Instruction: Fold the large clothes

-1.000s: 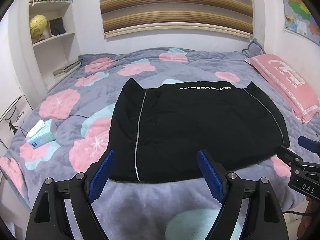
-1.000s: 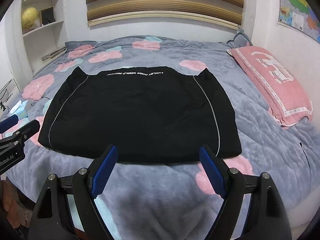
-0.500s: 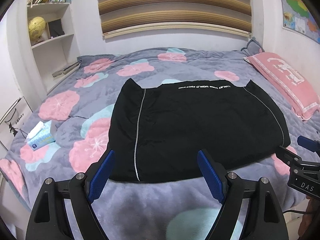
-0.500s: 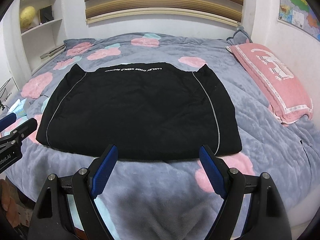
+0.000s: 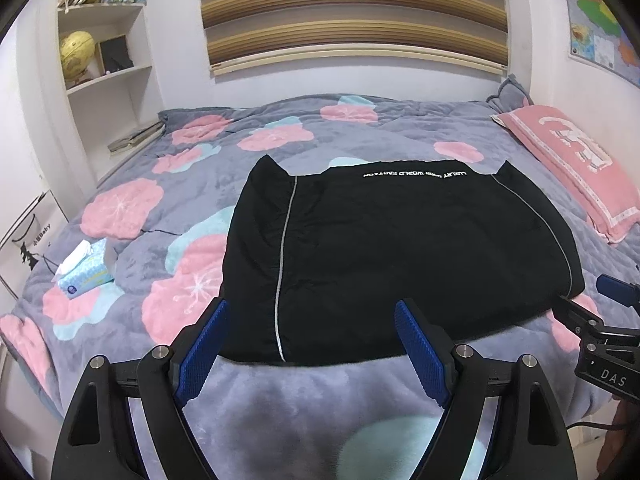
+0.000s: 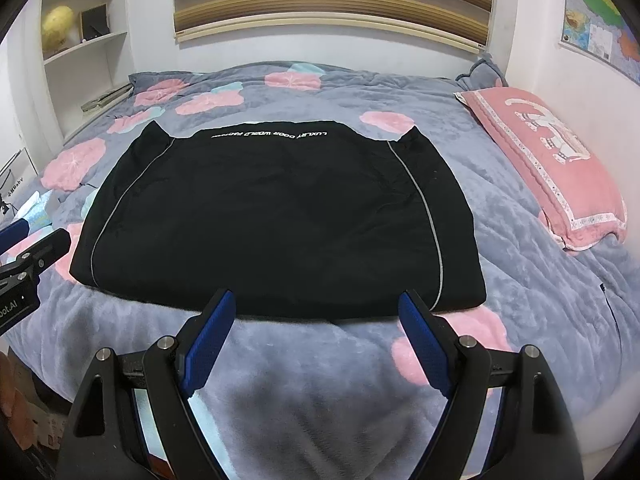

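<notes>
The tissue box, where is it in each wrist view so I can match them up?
Left wrist: the tissue box lies on the bedspread at the left, clear of the black garment.
Right wrist: only a sliver shows at the far left edge.
Shared landmark: the pink pillow at the right.

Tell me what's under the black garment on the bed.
The black garment lies flat on the grey floral blanket, partly covering pink flowers at its edges. Anything else beneath it is hidden by the fabric.
</notes>
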`<state>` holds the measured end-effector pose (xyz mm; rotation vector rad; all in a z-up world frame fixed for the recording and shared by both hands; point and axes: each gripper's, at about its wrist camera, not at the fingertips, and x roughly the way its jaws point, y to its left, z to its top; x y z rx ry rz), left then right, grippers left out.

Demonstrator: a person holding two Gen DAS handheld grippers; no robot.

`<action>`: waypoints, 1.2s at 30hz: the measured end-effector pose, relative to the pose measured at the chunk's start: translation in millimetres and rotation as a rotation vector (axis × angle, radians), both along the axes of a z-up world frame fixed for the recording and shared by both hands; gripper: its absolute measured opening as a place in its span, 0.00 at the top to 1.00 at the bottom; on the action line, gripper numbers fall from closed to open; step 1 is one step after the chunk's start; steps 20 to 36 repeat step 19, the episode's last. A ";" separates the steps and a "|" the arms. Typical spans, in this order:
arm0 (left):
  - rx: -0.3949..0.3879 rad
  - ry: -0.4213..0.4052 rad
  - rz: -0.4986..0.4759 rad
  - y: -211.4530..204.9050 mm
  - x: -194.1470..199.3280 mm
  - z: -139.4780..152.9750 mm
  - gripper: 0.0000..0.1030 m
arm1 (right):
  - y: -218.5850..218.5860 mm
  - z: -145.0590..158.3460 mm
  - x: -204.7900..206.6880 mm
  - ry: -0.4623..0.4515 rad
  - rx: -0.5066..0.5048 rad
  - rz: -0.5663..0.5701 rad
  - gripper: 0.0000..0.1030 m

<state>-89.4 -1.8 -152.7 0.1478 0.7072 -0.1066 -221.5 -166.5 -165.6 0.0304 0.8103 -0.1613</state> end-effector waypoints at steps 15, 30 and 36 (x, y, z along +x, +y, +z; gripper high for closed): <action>0.003 -0.020 -0.014 -2.7 -1.6 1.5 0.18 | 1.6 -4.0 3.7 0.012 -0.005 0.021 0.17; -0.006 -0.021 -0.018 -0.5 0.4 0.9 0.18 | 1.0 -5.0 4.2 0.013 -0.004 0.019 0.17; -0.006 -0.021 -0.018 -0.5 0.4 0.9 0.18 | 1.0 -5.0 4.2 0.013 -0.004 0.019 0.17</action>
